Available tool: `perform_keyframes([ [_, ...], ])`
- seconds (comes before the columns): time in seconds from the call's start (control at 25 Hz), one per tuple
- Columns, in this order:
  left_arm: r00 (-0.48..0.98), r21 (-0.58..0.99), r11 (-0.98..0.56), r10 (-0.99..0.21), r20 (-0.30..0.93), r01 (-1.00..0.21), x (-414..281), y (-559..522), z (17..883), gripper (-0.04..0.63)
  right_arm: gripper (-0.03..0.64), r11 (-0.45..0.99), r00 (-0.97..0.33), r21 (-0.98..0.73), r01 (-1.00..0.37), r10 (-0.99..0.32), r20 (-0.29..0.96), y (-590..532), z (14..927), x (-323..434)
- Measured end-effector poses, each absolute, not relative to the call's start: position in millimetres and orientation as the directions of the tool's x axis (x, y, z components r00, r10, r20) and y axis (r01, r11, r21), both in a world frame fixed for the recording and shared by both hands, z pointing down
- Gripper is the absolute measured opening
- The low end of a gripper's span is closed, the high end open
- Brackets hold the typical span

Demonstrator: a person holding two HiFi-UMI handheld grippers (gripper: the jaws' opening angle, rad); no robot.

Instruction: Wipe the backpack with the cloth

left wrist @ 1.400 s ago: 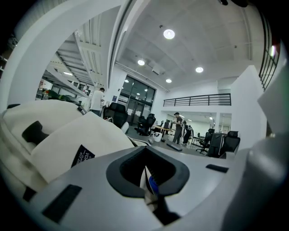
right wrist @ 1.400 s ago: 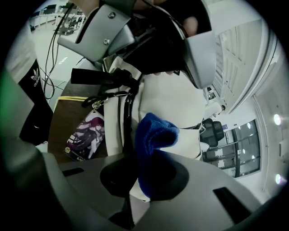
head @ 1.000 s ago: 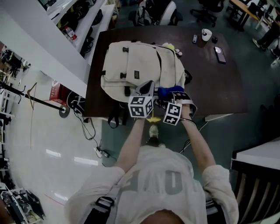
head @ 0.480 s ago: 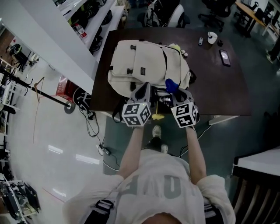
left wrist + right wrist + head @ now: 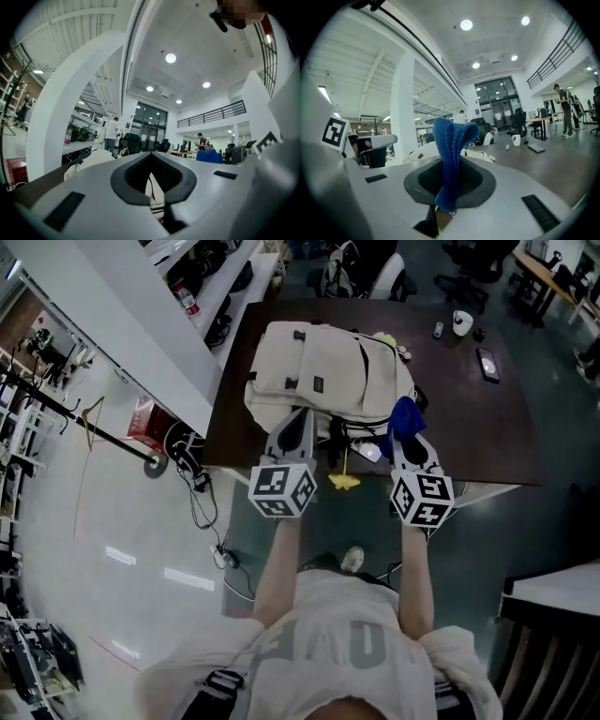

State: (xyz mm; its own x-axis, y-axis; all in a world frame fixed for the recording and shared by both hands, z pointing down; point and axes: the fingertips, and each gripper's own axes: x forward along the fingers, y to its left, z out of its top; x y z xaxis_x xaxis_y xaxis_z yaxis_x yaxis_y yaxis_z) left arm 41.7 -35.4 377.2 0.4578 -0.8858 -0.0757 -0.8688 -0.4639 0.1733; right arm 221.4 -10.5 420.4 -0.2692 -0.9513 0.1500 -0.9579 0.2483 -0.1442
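A cream backpack (image 5: pixel 328 379) lies flat on the dark table (image 5: pixel 469 427), with its straps over the near edge. In the left gripper view the backpack (image 5: pixel 92 160) shows just beyond the jaws. My left gripper (image 5: pixel 300 423) hovers at the bag's near left edge, shut with nothing in it. My right gripper (image 5: pixel 406 435) is near the bag's near right corner, shut on a blue cloth (image 5: pixel 404 415). In the right gripper view the blue cloth (image 5: pixel 451 154) stands up, folded, out of the shut jaws of my right gripper (image 5: pixel 447 187).
A yellow tag (image 5: pixel 344 481) dangles below the table's near edge. A white mug (image 5: pixel 460 322), a small remote (image 5: pixel 438 330) and a phone (image 5: pixel 488 364) sit at the far right of the table. White shelving (image 5: pixel 159 324) runs along the left. Office chairs stand behind the table.
Both grippers have drawn back toward me and moved apart. The right one carried the blue cloth off the bag's near edge to its right corner.
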Motion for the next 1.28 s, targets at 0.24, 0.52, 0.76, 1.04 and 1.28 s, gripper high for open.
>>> perform_keyframes([
  [0.24,0.473,0.166,-0.489,-0.872,-0.127,-0.856,13.2,4.5,360.1,0.005,0.048,0.269,-0.277,-0.086,-0.959,-0.954,0.111,22.3,387.6,189.3],
  [0.52,0.488,0.175,-0.513,-0.857,-0.165,-0.840,-51.8,88.8,342.6,0.005,0.048,0.265,-0.269,-0.117,-0.957,-0.963,0.018,104.3,349.8,128.8],
  [0.76,0.518,0.173,-0.545,-0.837,-0.179,-0.821,-92.6,172.5,326.5,0.005,0.048,0.261,-0.259,-0.180,-0.948,-0.965,-0.035,195.8,337.9,94.1],
  [1.04,0.522,0.198,-0.560,-0.825,-0.215,-0.804,-98.2,222.5,308.6,0.005,0.048,0.307,-0.305,-0.151,-0.940,-0.952,-0.041,258.4,332.6,72.8],
  [1.28,0.532,0.148,-0.555,-0.830,-0.169,-0.819,-75.4,241.6,317.7,0.005,0.048,0.276,-0.280,-0.152,-0.949,-0.960,0.001,274.7,341.4,88.9],
])
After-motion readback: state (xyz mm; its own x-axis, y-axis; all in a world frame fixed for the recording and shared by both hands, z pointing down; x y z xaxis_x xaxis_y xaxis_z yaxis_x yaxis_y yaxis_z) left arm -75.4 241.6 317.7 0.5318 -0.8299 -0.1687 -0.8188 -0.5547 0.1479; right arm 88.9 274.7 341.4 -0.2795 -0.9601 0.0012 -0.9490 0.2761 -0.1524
